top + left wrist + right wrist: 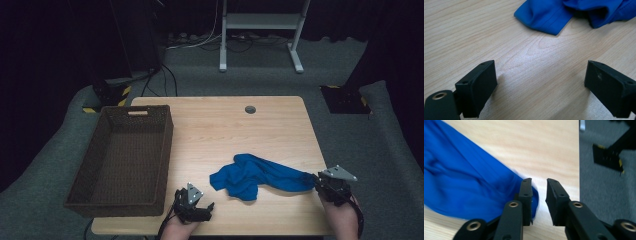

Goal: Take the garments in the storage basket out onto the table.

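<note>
While our right gripper (539, 202) stands slightly parted with the blue cloth (255, 175) just outside one jaw, and our left gripper (540, 87) gapes empty short of the cloth, we judge regrasping comes next

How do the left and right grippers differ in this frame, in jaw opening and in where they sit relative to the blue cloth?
The left gripper has its jaws wide apart over bare table, while the right gripper shows only a narrow gap. The left gripper stands clear of the blue cloth, which lies ahead of it; the right gripper sits at the cloth's end, one jaw against the fabric, nothing visibly pinched. Both are low, near the table's front edge.
</note>
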Demonstrator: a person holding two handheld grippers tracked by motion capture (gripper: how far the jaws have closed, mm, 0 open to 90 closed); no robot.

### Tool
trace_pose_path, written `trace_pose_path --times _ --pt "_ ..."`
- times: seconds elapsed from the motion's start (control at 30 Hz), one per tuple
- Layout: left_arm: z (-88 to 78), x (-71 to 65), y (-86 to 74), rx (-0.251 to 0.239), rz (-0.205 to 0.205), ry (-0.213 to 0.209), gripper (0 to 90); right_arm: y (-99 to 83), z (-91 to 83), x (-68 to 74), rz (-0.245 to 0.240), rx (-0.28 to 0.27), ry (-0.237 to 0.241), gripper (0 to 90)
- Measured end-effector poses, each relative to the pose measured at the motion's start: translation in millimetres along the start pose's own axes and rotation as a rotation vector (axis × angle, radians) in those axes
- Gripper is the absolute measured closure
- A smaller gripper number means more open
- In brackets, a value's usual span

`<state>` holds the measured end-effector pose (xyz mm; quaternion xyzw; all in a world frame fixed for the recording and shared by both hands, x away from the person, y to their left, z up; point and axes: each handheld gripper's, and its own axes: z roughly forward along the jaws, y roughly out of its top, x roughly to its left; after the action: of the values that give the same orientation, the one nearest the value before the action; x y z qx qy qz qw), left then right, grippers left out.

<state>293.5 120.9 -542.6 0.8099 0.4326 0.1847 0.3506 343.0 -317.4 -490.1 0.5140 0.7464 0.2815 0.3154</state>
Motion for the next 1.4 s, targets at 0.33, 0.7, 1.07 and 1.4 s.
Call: trace_pose_path --times 0.33,0.7,1.07,1.4 --pt "-0.2 0.0 -0.1 -0.003 0.003 -0.005 11.8 18.6 -10.9 91.9 -0.147 -0.068 0.197 70.0" --pt "-0.4 0.0 -0.3 -0.003 0.004 -0.005 12.0 10.2 21.7 159.0 -0.227 0.028 0.319 70.7" --pt "-0.5 0.1 -0.2 -0.003 0.003 -0.006 12.2 22.5 29.2 214.6 -0.283 0.010 0.444 71.4" --pt "-1.7 0.5 -1.1 -0.007 0.006 -0.003 14.3 32.2 16.2 194.5 -0.284 -0.040 0.397 68.5"
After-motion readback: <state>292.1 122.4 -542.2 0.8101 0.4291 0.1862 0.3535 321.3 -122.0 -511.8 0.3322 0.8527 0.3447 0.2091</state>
